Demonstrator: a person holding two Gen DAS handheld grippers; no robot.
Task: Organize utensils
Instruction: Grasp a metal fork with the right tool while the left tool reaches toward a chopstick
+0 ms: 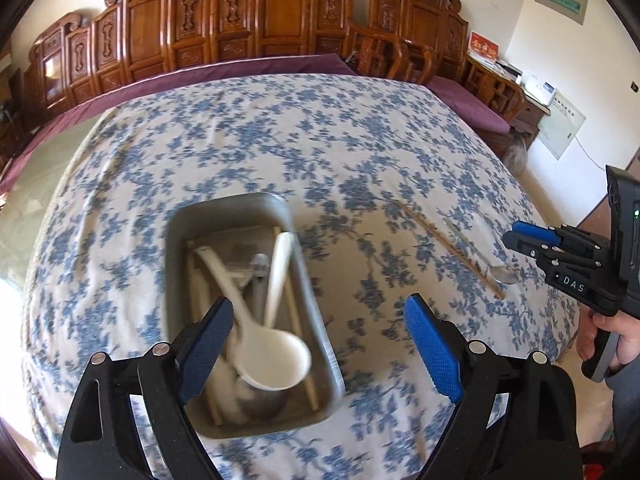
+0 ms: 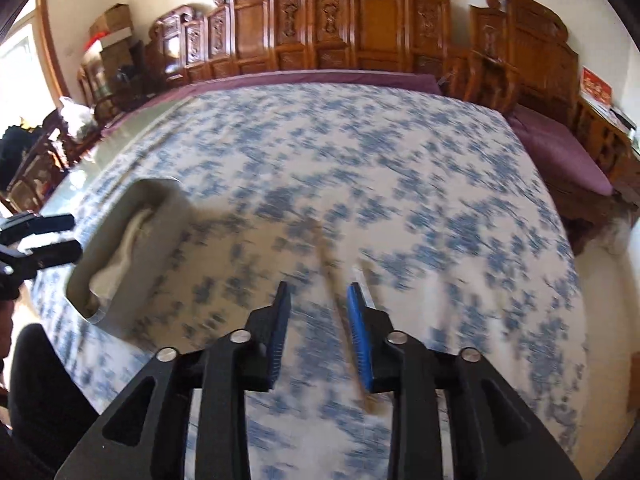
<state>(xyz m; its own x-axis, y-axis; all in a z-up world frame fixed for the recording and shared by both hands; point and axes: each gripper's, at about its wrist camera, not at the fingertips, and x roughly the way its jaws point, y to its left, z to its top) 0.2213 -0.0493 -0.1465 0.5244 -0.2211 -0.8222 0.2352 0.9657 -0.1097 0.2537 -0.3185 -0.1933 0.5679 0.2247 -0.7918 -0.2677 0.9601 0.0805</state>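
Observation:
A grey metal tray (image 1: 180,224) lies on the blue-flowered tablecloth and holds white spoons (image 1: 276,354), chopsticks (image 1: 296,320) and a grey utensil. My left gripper (image 1: 318,312) is open and empty, just above the tray's near end. To the right on the cloth lie a loose chopstick (image 1: 452,252) and a metal spoon (image 1: 500,276). My right gripper (image 1: 520,236) hovers over them, blurred; in the right wrist view it (image 2: 318,296) is open and empty, with the chopstick (image 2: 326,264) and spoon handle (image 2: 366,284) between and beyond its fingers. The tray (image 2: 152,248) is on the left there.
The tablecloth (image 1: 280,140) covers a large table. Carved wooden chairs (image 1: 256,12) and a purple-cushioned bench (image 1: 472,100) line the far wall. A person's hand (image 1: 616,332) holds the right gripper at the table's right edge.

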